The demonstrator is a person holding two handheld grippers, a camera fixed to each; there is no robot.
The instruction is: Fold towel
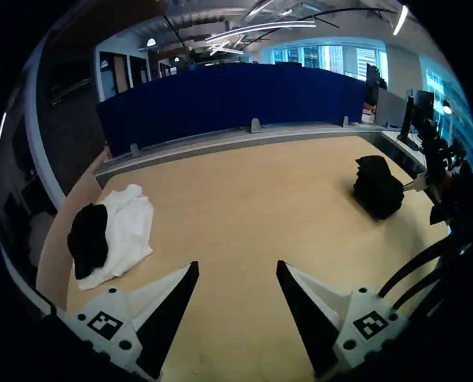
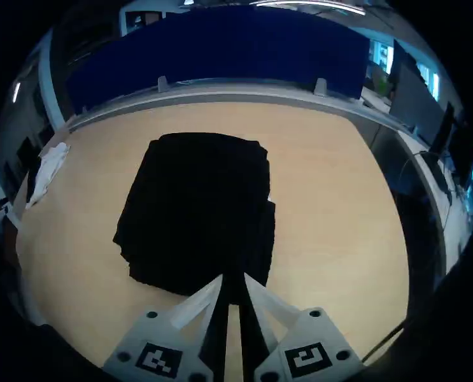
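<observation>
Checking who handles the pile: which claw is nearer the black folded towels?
Right. The right claw has its tips at the near edge of the black folded towels; the left claw hovers over bare table, far from them.

black towel (image 2: 198,210): folds too dark to tell | white cloth (image 1: 131,223): part under dark cloth (image 1: 88,239)

- Folded black towel (image 2: 198,210) — a thick, roughly rectangular bundle lying flat on the wooden table (image 2: 338,191), its layered edges showing along the near and right sides; in the left gripper view it sits as a dark heap (image 1: 377,186) near the table's far right edge.
- White towel (image 1: 131,229) — crumpled and unfolded, lying at the table's left edge, well apart from the folded one.
- Black towel (image 1: 88,239), bunched up, resting partly on the white towel's left side.
</observation>
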